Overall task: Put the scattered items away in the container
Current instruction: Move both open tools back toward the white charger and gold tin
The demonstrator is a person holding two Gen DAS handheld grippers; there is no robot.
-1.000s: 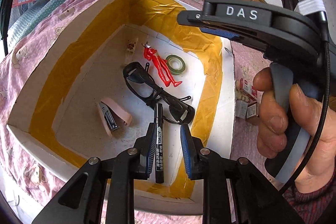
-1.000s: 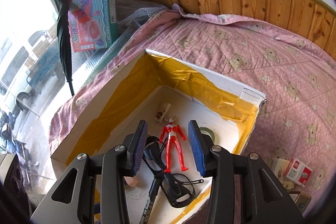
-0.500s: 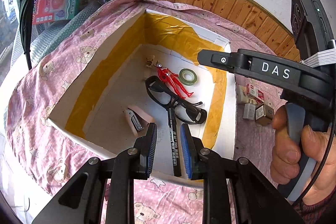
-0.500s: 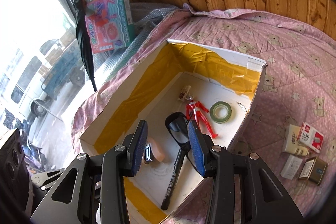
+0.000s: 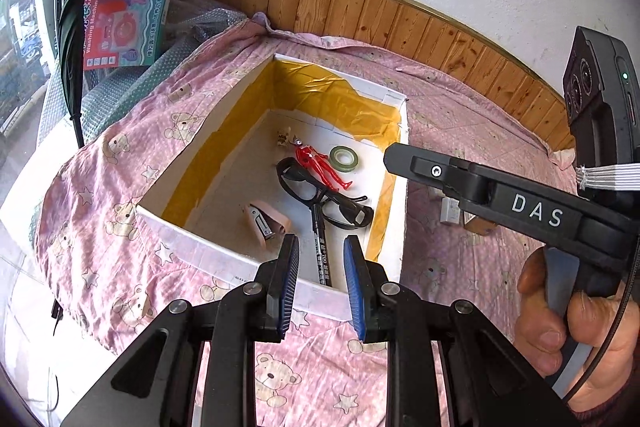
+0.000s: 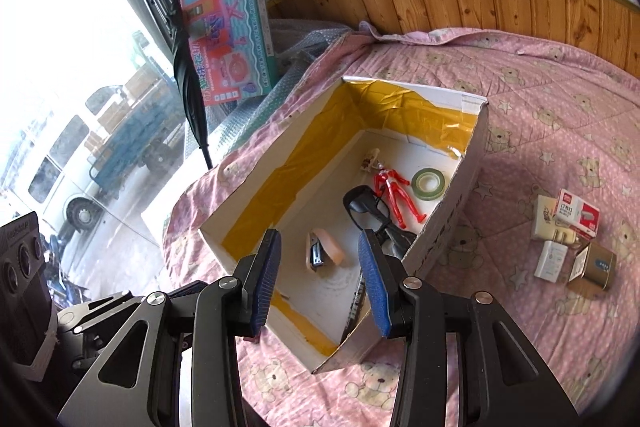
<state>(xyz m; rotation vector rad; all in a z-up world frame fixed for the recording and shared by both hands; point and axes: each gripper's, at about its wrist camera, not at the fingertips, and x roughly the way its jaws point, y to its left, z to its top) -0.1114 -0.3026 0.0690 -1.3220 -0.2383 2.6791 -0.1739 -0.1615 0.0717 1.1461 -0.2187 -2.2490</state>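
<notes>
Pink bedspread (image 6: 560, 75) carries the box (image 6: 460, 227), and small packets (image 6: 568, 239) wait right of it, so the spread, empty right claw (image 6: 320, 279) should descend squarely over one; left claw (image 5: 320, 283) is spread too.

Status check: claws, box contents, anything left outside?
Both claws, left and right, open, empty. Marker in box. Small packets outside on bedspread. Path clear.

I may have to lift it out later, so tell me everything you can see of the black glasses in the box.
The black glasses lie flat on the white floor of the box, arms unfolded, with a thick, glossy, plastic-looking frame and large lenses. The red figure lies against their far edge and the black marker has its tip at the bridge. In the right wrist view a fingertip hides part of them. Neither gripper touches them.
</notes>
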